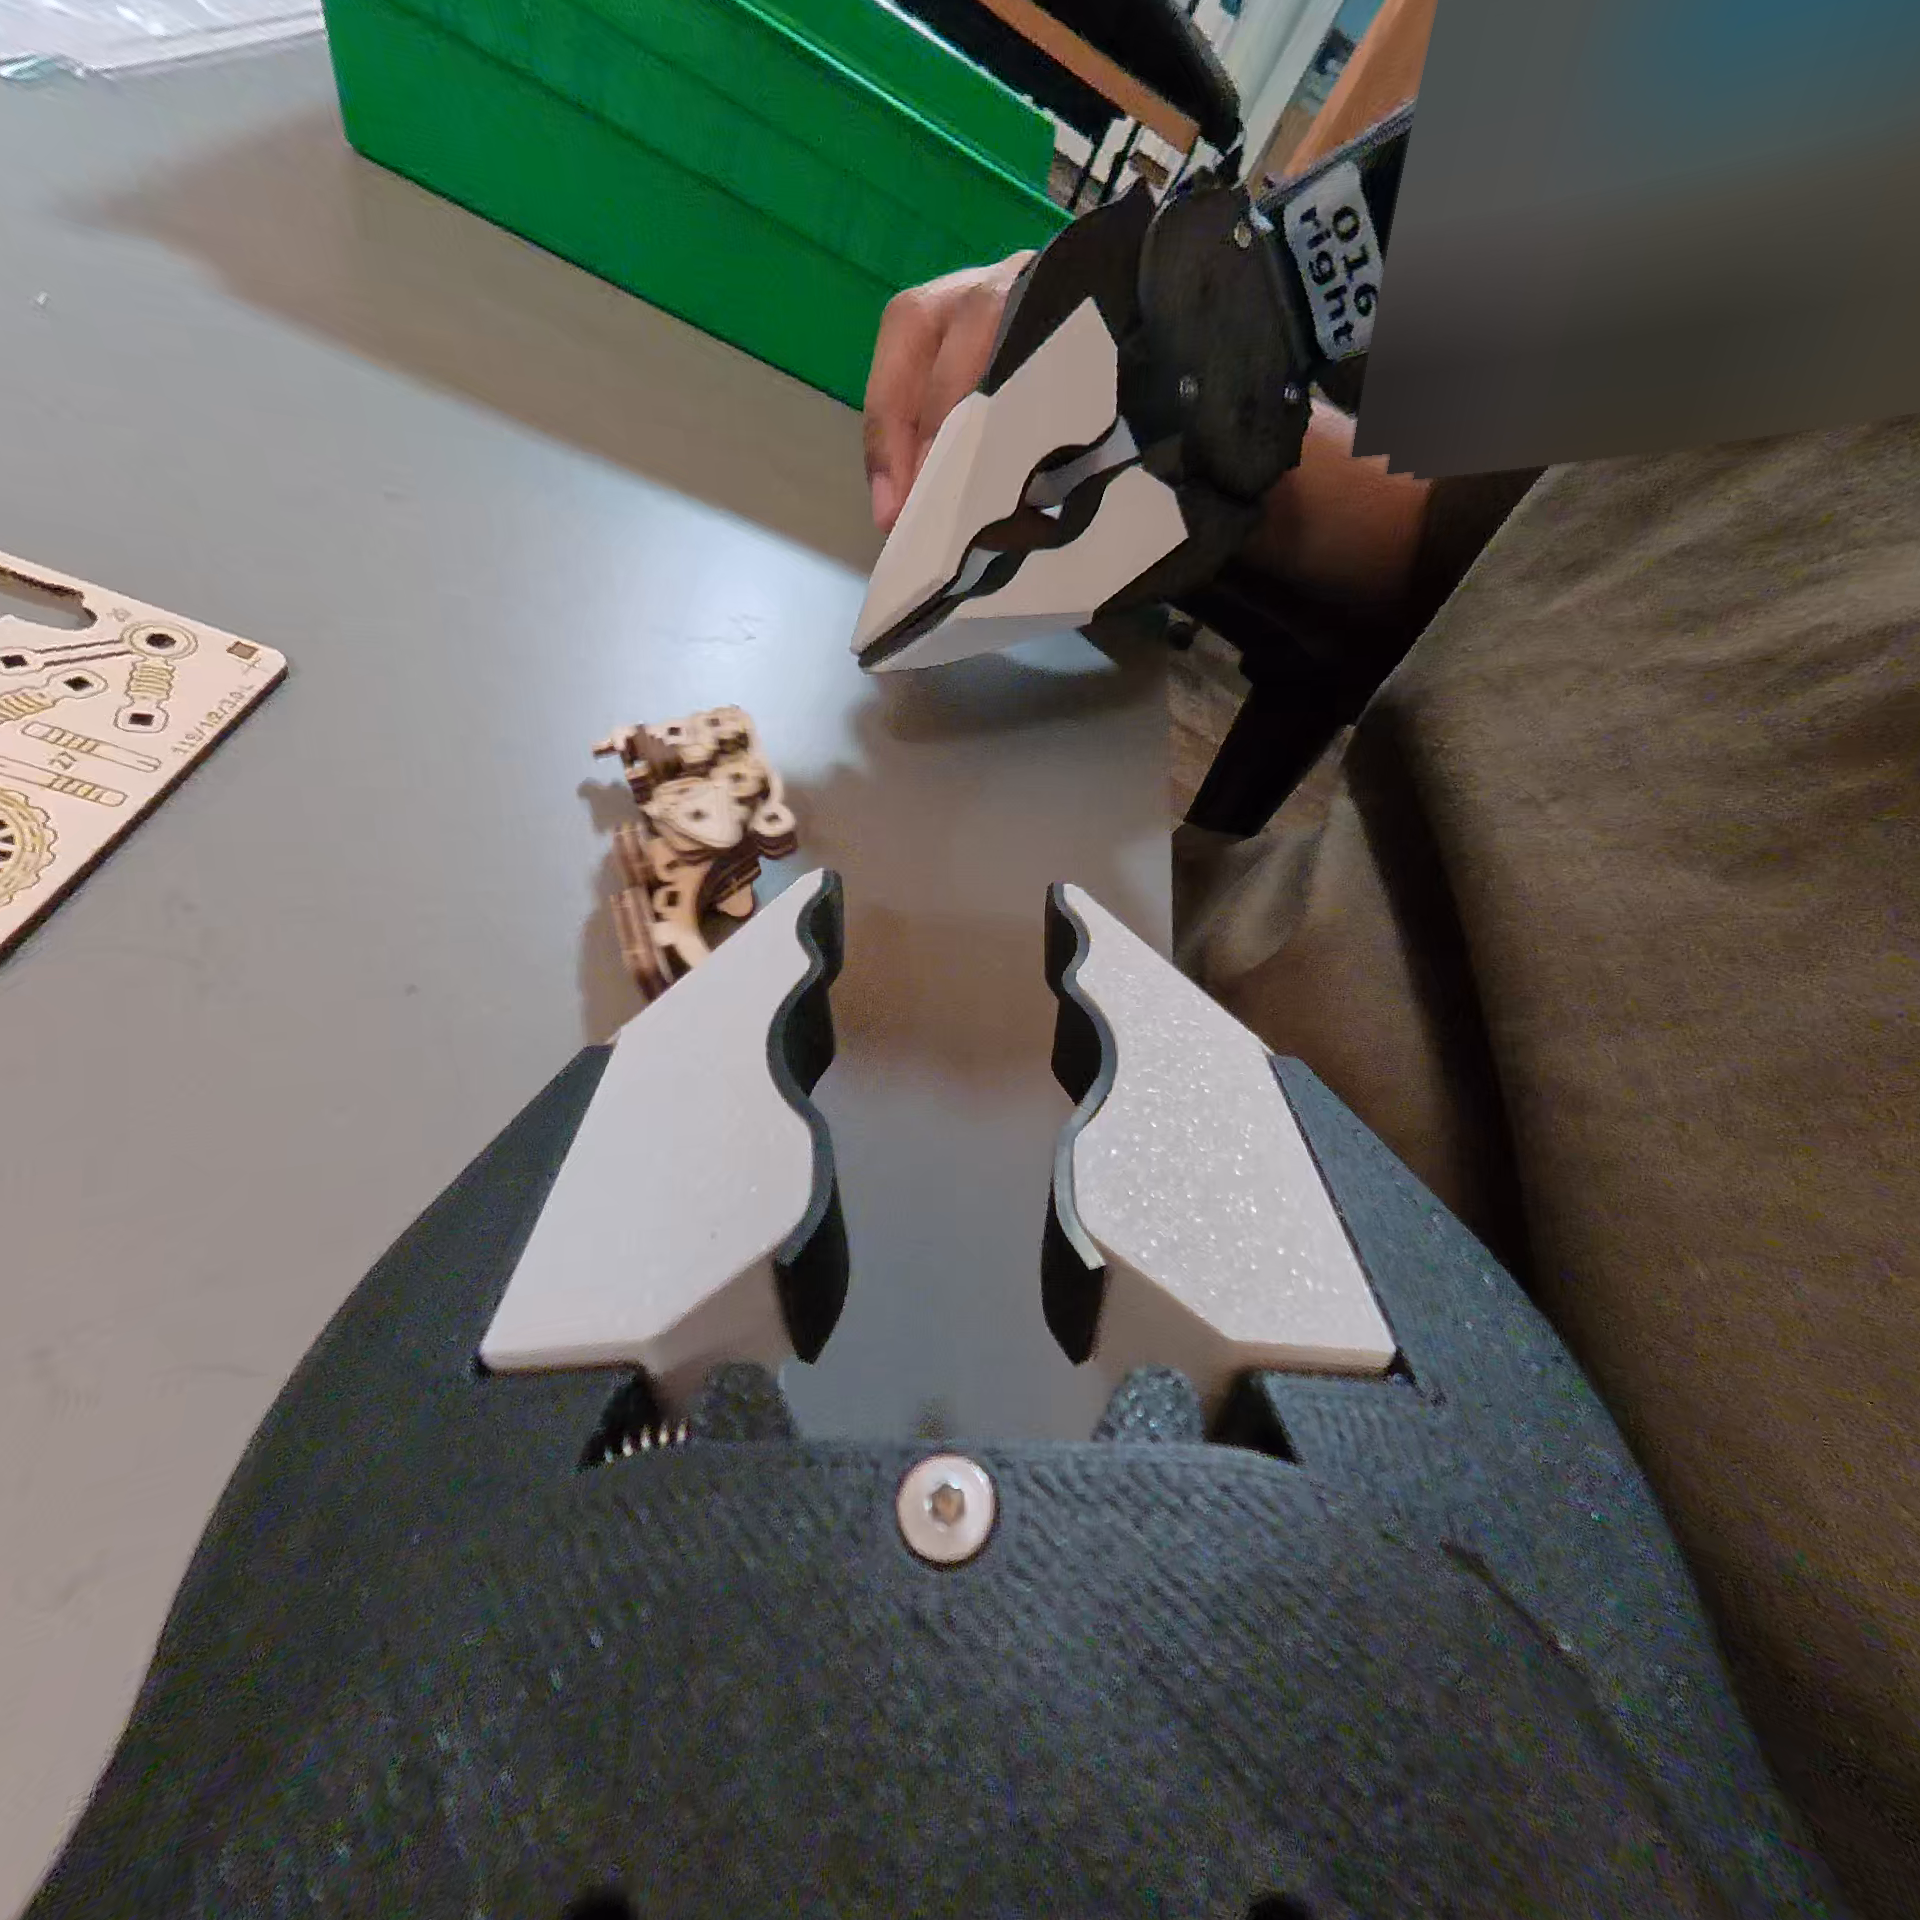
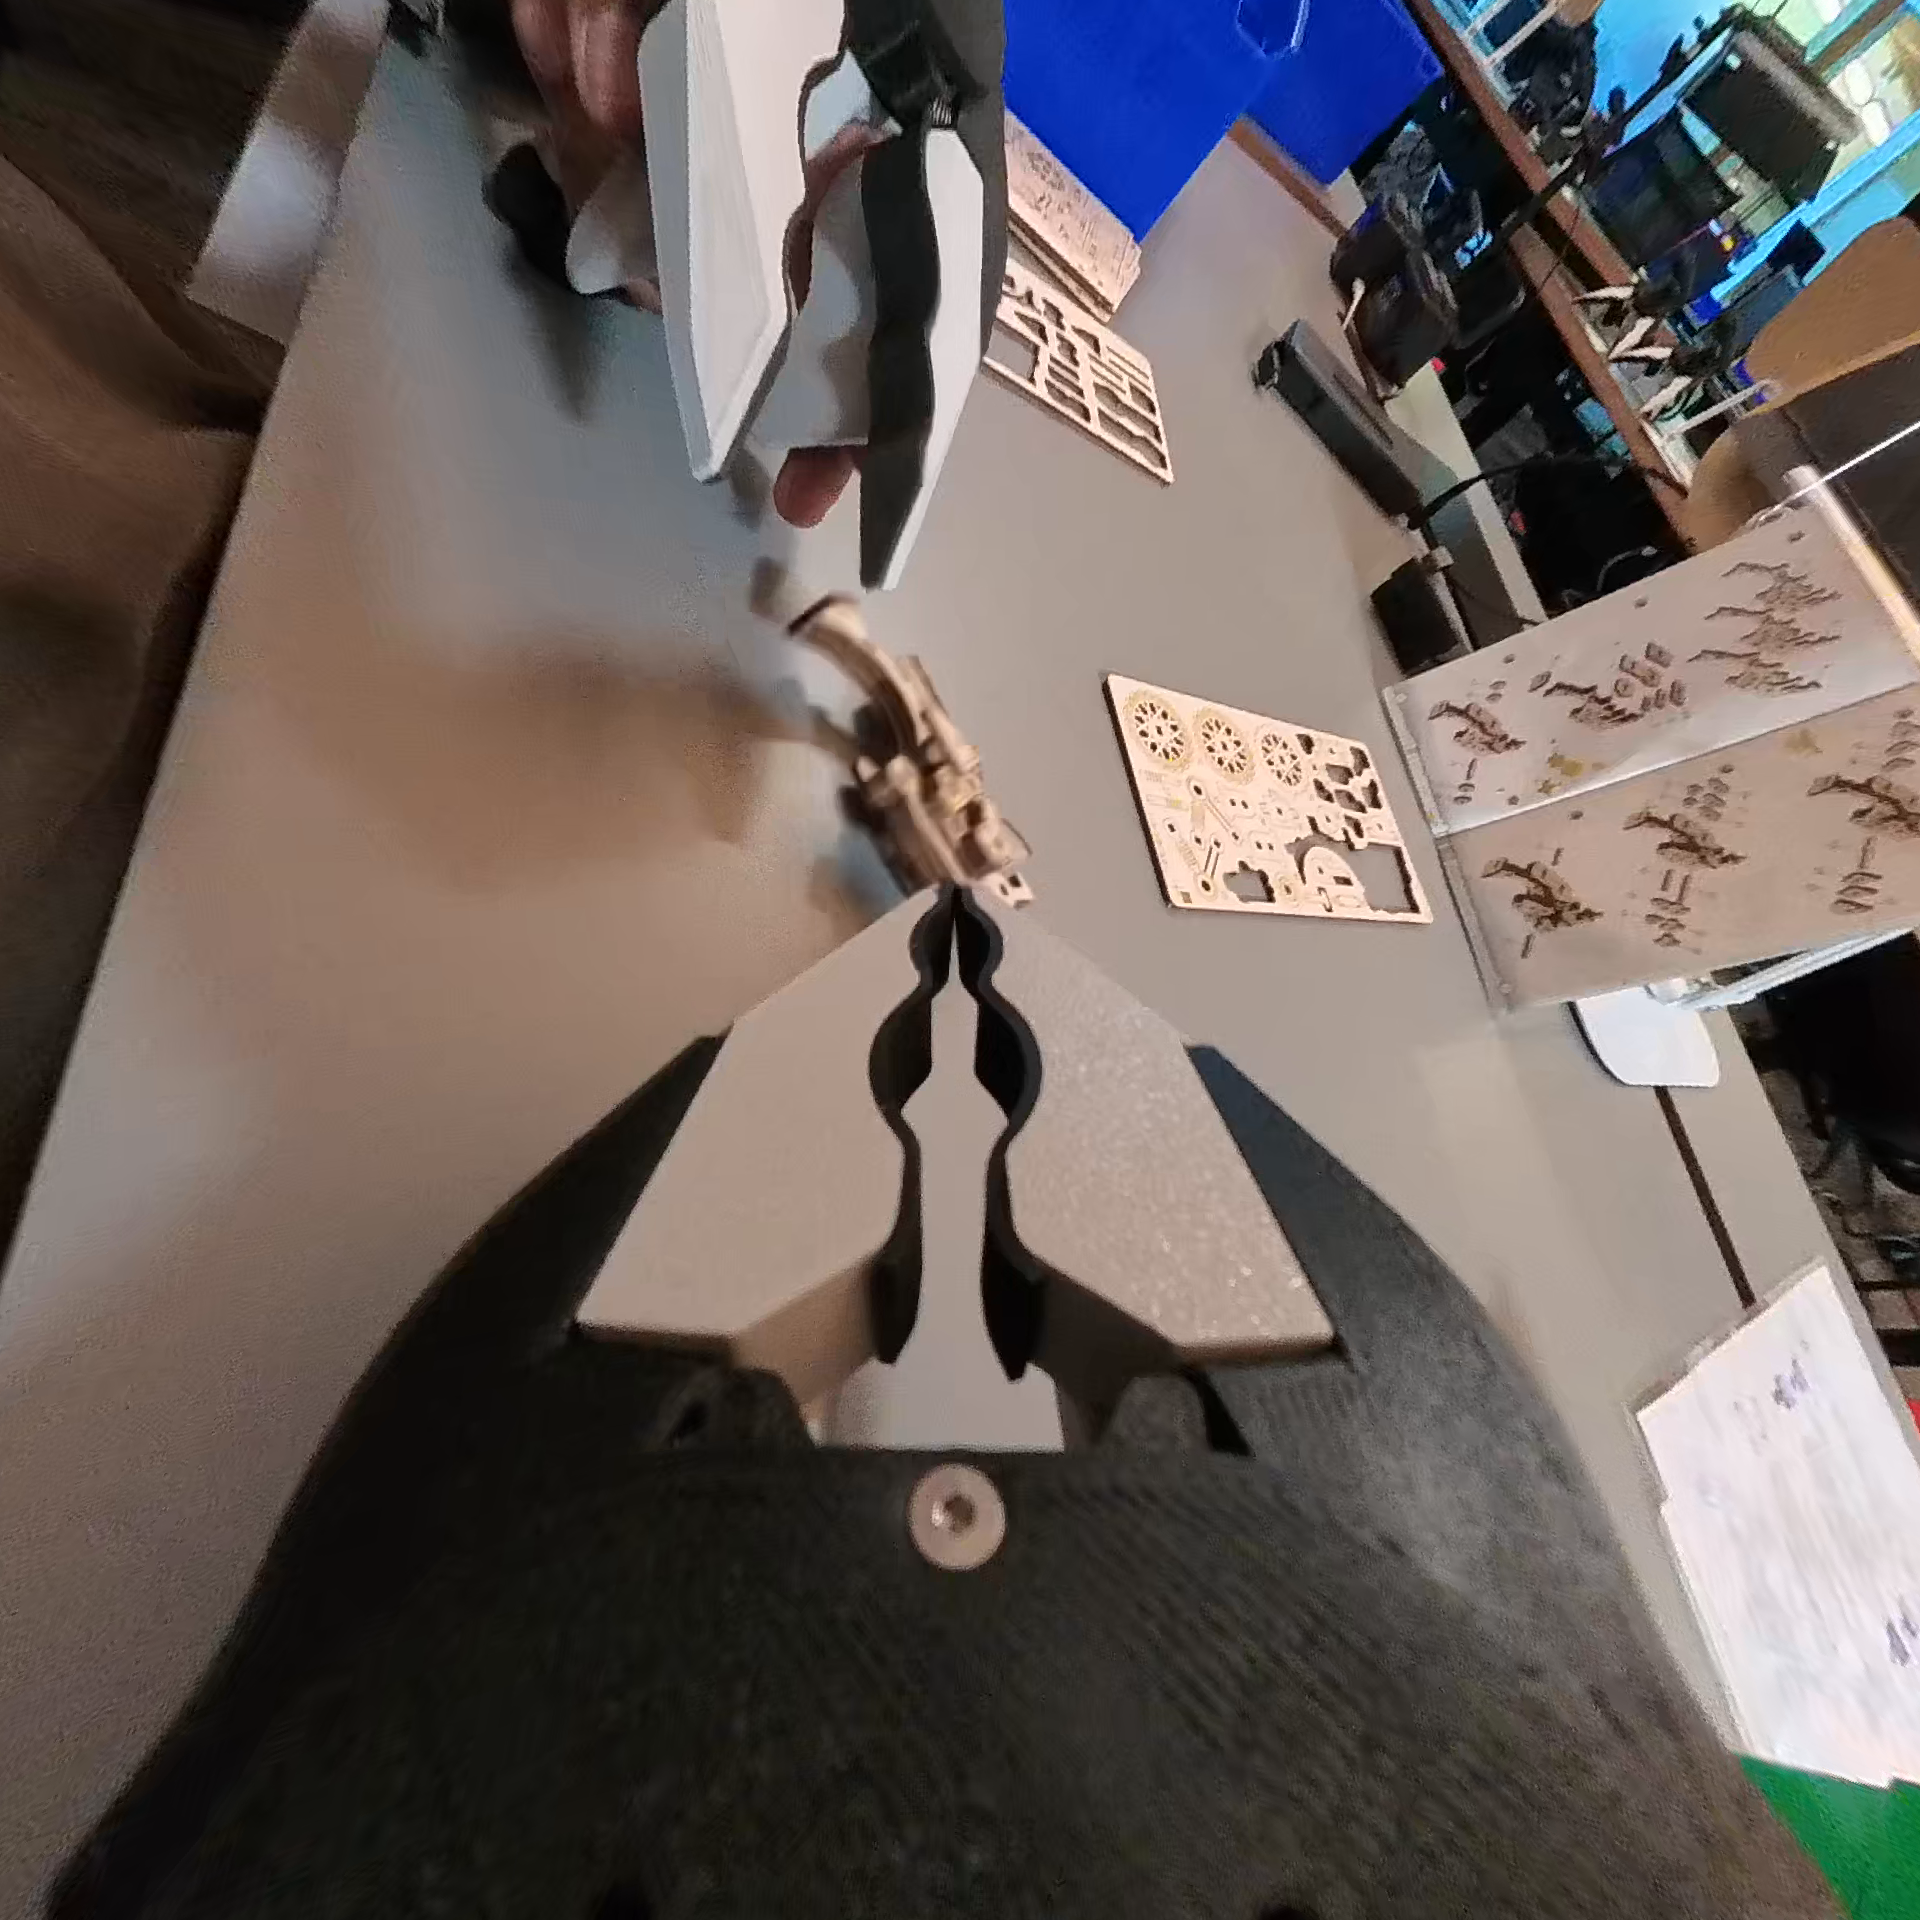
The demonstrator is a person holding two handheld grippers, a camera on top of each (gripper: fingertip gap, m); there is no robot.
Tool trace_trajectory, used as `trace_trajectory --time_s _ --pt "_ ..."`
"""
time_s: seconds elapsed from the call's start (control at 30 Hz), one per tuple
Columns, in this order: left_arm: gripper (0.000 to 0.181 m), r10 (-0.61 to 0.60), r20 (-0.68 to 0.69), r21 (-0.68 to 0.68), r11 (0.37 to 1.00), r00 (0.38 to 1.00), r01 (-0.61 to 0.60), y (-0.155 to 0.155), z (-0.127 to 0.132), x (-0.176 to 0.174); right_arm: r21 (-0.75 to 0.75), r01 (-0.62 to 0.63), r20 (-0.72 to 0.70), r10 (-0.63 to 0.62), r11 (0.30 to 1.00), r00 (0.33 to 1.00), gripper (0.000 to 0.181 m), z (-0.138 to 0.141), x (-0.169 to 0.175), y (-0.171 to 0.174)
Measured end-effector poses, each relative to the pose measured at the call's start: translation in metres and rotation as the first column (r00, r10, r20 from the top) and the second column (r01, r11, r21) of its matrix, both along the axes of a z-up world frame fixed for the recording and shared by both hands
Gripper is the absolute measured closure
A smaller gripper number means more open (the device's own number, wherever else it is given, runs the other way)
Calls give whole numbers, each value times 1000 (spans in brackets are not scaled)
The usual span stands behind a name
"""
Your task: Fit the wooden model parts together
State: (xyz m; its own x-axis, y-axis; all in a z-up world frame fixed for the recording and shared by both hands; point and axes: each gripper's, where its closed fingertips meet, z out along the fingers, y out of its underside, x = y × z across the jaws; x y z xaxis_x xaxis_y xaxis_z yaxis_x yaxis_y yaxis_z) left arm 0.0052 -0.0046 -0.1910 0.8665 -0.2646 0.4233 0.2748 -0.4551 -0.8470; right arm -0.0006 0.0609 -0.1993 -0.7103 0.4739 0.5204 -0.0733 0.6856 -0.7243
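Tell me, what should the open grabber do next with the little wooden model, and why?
Probably ease the left gripper toward the wooden model and close on it. Its jaws are open and empty, the model lies loose on the table just ahead, and the right gripper is shut, apparently holding nothing.

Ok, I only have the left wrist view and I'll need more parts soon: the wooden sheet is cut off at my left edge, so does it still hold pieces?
Observer: Yes. In the right wrist view the parts sheet still holds three spoked wheels, though some cutouts are empty.
Operator: Any other sheet?
Observer: A second sheet, mostly punched out, lies farther along the table, near the blue bins.
Operator: Anything next to the first sheet?
Observer: A clear stand with panels of dark burnt marks stands just beside it.
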Motion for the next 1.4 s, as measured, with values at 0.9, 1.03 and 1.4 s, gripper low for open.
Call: trace_trajectory --time_s 0.9,1.03,1.4 --pt "150 199 -364 -266 914 910 -306 17 -51 -42 -454 636 809 -10 624 587 154 -27 -35 4" --pt "157 163 -418 -262 920 894 -290 17 -53 -37 -468 652 818 13 597 575 162 -27 -39 8" --pt "165 170 -478 -184 940 862 -288 19 -43 -35 -455 635 849 90 625 521 158 -28 -20 11"
